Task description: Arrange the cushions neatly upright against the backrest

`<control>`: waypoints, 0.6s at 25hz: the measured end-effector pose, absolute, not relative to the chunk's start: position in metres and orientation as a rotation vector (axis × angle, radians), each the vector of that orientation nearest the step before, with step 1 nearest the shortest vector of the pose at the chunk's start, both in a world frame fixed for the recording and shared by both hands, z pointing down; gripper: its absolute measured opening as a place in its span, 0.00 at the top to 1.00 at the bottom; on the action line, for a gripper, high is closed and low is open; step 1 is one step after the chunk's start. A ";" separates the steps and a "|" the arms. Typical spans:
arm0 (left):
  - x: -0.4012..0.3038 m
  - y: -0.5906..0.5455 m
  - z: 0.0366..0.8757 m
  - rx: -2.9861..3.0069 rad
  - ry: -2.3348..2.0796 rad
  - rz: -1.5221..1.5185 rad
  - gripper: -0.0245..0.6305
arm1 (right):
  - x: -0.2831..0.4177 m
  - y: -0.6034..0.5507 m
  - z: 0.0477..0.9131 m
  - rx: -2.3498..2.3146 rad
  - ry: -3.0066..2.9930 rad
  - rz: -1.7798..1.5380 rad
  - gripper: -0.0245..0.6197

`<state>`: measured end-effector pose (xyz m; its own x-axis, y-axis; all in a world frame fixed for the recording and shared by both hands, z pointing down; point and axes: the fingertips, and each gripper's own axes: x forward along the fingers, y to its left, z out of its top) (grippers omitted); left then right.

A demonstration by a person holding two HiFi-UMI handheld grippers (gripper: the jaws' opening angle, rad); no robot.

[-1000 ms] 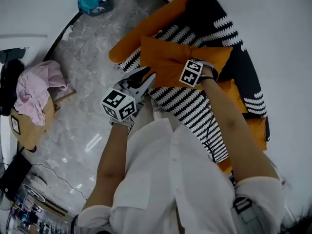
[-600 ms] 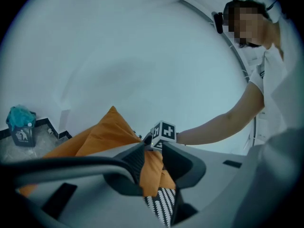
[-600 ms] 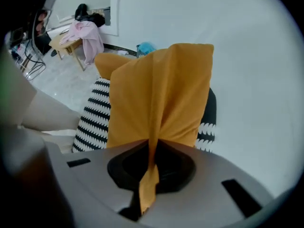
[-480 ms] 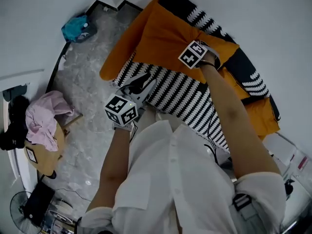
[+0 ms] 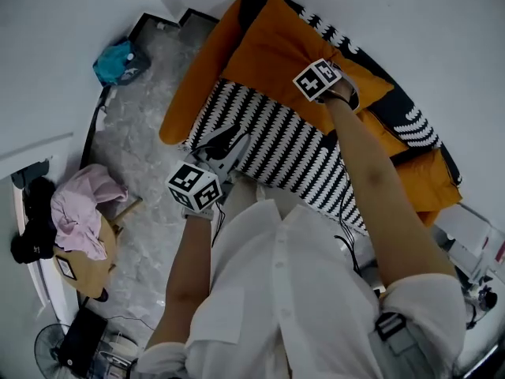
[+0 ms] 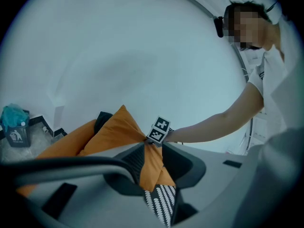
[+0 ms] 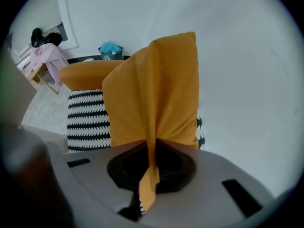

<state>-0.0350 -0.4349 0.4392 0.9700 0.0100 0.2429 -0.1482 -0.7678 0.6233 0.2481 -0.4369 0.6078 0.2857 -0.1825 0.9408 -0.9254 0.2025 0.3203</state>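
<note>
An orange cushion (image 5: 280, 46) (image 7: 152, 89) hangs pinched at its edge in my right gripper (image 5: 338, 88) (image 7: 148, 172), which is shut on a fold of its fabric. The cushion sits high over the black-and-white striped seat (image 5: 292, 148), near the dark patterned backrest (image 5: 410, 121) and the white wall. My left gripper (image 5: 229, 142) (image 6: 153, 175) hovers by the seat's front edge, away from the cushion, jaws apart with nothing between them. In the left gripper view the orange cushion (image 6: 111, 134) shows ahead. More orange padding (image 5: 426, 184) lies at the sofa's right end.
The sofa's orange armrest (image 5: 193, 93) is at the left end. On the marble floor stand a round wooden stool with pink clothes (image 5: 79, 219), a teal bag (image 5: 118, 60) in the corner and a fan (image 5: 55, 346). White items (image 5: 473, 247) sit right of the sofa.
The right gripper has carried the orange cushion up and back, from over the seat toward the backrest, and has rolled. The left gripper has shifted a little along the seat's front.
</note>
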 end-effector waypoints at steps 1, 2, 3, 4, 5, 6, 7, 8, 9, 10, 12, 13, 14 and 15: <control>-0.035 -0.434 0.440 2.428 -0.096 0.313 0.77 | 0.252 -0.437 0.615 1.273 -1.174 0.739 0.93; -0.034 -0.433 0.442 2.424 -0.097 0.320 0.77 | 0.255 -0.437 0.624 1.261 -1.166 0.734 0.93; -0.032 -0.431 0.444 2.420 -0.099 0.326 0.77 | 0.258 -0.436 0.635 1.245 -1.159 0.723 0.93; -0.031 -0.430 0.447 2.415 -0.104 0.330 0.77 | 0.262 -0.435 0.645 1.233 -1.154 0.707 0.93; -0.030 -0.429 0.451 2.410 -0.109 0.335 0.77 | 0.265 -0.436 0.654 1.227 -1.149 0.684 0.93; -0.029 -0.429 0.456 2.405 -0.114 0.340 0.77 | 0.267 -0.439 0.661 1.224 -1.147 0.656 0.93; -0.028 -0.429 0.462 2.400 -0.116 0.345 0.77 | 0.270 -0.443 0.666 1.222 -1.145 0.628 0.93; -0.027 -0.429 0.468 2.395 -0.117 0.349 0.77 | 0.271 -0.449 0.668 1.219 -1.144 0.602 0.93; -0.026 -0.430 0.473 2.389 -0.117 0.352 0.77 | 0.272 -0.453 0.669 1.213 -1.143 0.576 0.93; -0.026 -0.429 0.477 2.382 -0.117 0.355 0.77 | 0.271 -0.456 0.670 1.201 -1.141 0.550 0.93; -0.024 -0.428 0.481 2.368 -0.113 0.356 0.77 | 0.269 -0.457 0.670 1.180 -1.145 0.515 0.91; -0.022 -0.426 0.481 2.366 -0.109 0.354 0.77 | 0.269 -0.457 0.670 1.181 -1.151 0.512 0.89; -0.020 -0.425 0.479 2.368 -0.102 0.351 0.77 | 0.270 -0.457 0.668 1.191 -1.161 0.520 0.85; -0.017 -0.424 0.476 2.372 -0.095 0.347 0.77 | 0.271 -0.456 0.666 1.207 -1.172 0.536 0.81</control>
<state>-0.0173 -0.4243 0.4764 0.9609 0.0298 0.2754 -0.1660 -0.7340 0.6586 0.2706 -0.4565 0.6656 0.3641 -0.2440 0.8989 -0.8394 0.3323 0.4301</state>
